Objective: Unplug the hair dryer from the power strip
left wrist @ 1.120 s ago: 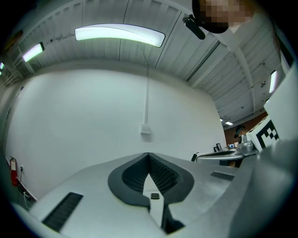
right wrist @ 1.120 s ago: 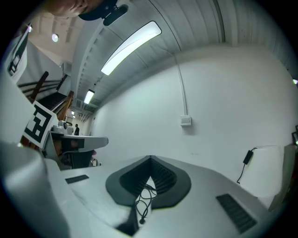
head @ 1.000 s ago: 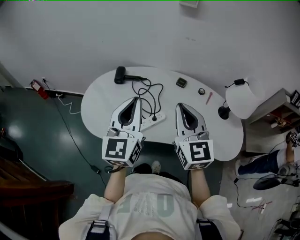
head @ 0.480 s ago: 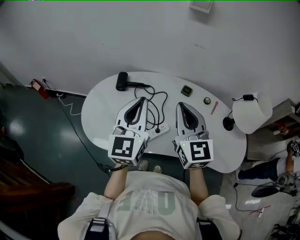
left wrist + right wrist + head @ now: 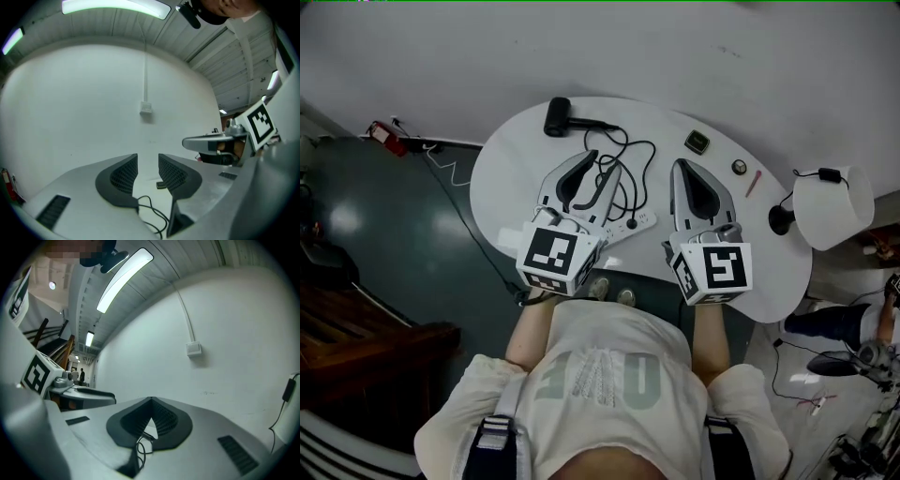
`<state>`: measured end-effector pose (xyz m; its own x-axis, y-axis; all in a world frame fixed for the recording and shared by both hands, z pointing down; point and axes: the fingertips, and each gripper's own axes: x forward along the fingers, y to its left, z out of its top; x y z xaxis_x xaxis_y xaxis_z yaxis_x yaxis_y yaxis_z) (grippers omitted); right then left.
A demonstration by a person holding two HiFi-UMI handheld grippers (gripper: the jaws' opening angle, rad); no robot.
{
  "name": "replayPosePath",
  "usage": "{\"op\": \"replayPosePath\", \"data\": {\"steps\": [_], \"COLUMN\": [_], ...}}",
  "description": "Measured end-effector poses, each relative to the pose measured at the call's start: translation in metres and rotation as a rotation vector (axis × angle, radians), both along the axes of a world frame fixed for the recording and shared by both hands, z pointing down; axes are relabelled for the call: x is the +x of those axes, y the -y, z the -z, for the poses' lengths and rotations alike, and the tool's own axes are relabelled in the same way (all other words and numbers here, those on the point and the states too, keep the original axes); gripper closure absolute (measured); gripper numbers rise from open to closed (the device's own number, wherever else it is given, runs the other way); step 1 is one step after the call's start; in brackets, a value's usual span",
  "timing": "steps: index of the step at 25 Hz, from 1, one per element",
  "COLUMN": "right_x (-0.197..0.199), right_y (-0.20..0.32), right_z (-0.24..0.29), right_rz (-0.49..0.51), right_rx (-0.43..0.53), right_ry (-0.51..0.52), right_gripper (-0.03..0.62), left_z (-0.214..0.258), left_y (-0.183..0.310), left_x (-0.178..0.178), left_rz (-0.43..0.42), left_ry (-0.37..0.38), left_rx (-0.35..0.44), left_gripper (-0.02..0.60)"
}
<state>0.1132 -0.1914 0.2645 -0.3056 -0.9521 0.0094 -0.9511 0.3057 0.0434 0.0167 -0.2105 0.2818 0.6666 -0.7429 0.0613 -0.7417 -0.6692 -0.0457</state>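
Observation:
A black hair dryer (image 5: 558,116) lies at the far left of the white table (image 5: 516,169). Its black cord (image 5: 630,178) loops toward me to a white power strip (image 5: 630,226) near the front edge, partly hidden under my left gripper. My left gripper (image 5: 602,164) hovers level over the cord loops; its jaws are opening, and a gap with nothing in it shows in the left gripper view (image 5: 147,161). The cord (image 5: 151,212) lies on the table below them. My right gripper (image 5: 680,166) is shut and empty just right of the cord, its tips together (image 5: 150,402).
A small dark square object (image 5: 697,142), a small round object (image 5: 739,167) and a pink pen (image 5: 753,183) lie at the table's far right. A lamp with a white shade (image 5: 832,206) stands at the right end. A white wall (image 5: 581,47) rises behind the table.
Both grippers have moved forward over the table toward the cord. The left jaws, shut before, now stand apart. The right jaws stay shut.

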Motion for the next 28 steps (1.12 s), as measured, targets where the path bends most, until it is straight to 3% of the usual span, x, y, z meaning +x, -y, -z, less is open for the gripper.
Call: {"op": "replayPosePath", "data": {"steps": [4,10,15,18,21,24,28], "right_x": [-0.004,-0.006,-0.003,-0.003,-0.001,-0.001,0.001], "right_y": [0.0,-0.001,-0.004,-0.006,-0.006,-0.005,-0.004], "right_z": [-0.017,-0.042,-0.061,-0.068,-0.074,-0.079,-0.084], "right_rz": [0.008,0.007,-0.012,-0.019,-0.024,-0.025,-0.024], "right_rx": [-0.041,-0.109,-0.161,-0.182,-0.2,-0.213,-0.223], "right_ry": [0.02,0.015,0.011,0.014,0.016,0.014,0.008], "right_gripper": [0.591,0.591,0.591,0.591,0.591,0.591,0.591], "left_z": [-0.078,-0.219,-0.283,-0.302,-0.321,-0.331,-0.331], "left_y": [-0.016,-0.05,-0.064,-0.066,-0.067,-0.064,-0.063], "left_x": [0.014,0.027,0.03,0.03,0.029,0.025,0.026], "left_rz": [-0.137,-0.348,-0.417,-0.439,-0.449,-0.443,-0.46], "left_ry": [0.31,0.604,0.697,0.747,0.812,0.875,0.884], "left_rx": [-0.117,-0.363,-0.539,-0.6,-0.627,-0.595,-0.594], "left_gripper": [0.415,0.367,0.338,0.315,0.308,0.33,0.334]}}
